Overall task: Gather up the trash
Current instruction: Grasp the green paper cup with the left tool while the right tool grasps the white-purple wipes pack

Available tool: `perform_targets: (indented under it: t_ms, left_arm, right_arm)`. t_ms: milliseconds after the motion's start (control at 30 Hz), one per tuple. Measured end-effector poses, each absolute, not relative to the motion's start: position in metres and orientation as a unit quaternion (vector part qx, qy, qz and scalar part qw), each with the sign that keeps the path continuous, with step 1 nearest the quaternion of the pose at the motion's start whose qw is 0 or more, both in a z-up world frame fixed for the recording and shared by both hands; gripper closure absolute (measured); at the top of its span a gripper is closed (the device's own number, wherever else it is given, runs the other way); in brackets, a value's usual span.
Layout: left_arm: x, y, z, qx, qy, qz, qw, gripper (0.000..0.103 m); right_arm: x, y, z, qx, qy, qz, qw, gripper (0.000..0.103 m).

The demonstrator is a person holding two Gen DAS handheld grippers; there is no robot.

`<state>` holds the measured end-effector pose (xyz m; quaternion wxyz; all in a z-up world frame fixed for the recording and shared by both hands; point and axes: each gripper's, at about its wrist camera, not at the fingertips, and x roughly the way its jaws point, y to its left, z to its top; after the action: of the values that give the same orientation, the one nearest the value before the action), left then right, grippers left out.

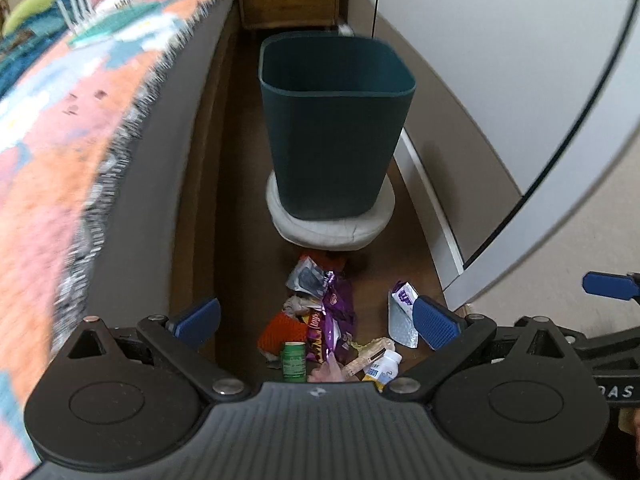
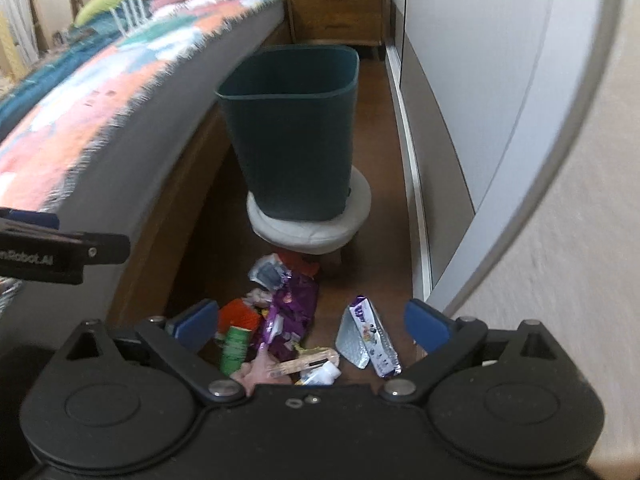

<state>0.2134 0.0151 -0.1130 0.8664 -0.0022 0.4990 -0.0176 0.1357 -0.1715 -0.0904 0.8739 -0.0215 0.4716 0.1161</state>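
left gripper (image 1: 316,320) jaws wide open, holding nothing, up over the floor | right gripper (image 2: 310,326) the same, side by side | brown wood floor (image 1: 240,216) between bed (image 1: 152,168) and white wall | trash pile (image 1: 320,320) below, between the jaws | dark bin (image 1: 332,128) stands upright on a round stool (image 1: 332,228) ahead

Bin (image 1: 332,128) on stool (image 1: 332,228) — trash pile (image 1: 320,320) below.

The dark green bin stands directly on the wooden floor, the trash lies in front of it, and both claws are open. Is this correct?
Not quite. The bin stands on a round white cushioned stool, not directly on the floor, as the left wrist view shows. The trash pile does lie in front of it, and the left claw and right claw are open.
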Motion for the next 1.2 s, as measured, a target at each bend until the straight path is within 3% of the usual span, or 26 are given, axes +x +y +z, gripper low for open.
perform_targets:
  t_ms: [533,1067,1200]
  left_arm:
    - [0.356,0.044,-0.303,-0.012,0.575,0.009,0.818,0.0]
    - [0.299,0.035,-0.521,0.052,0.673,0.038,0.737,0.001]
    - [0.291,0.038,-0.552,0.031,0.687,0.037,0.725,0.013]
  right_arm:
    - [0.29,-0.156,-0.288,-0.07,0.57,0.165,0.802,0.018]
    - [0.3,-0.195,-0.466,-0.136,0.627,0.145,0.753,0.024]
    - [0.298,-0.196,-0.49,-0.149,0.632,0.146,0.747,0.026]
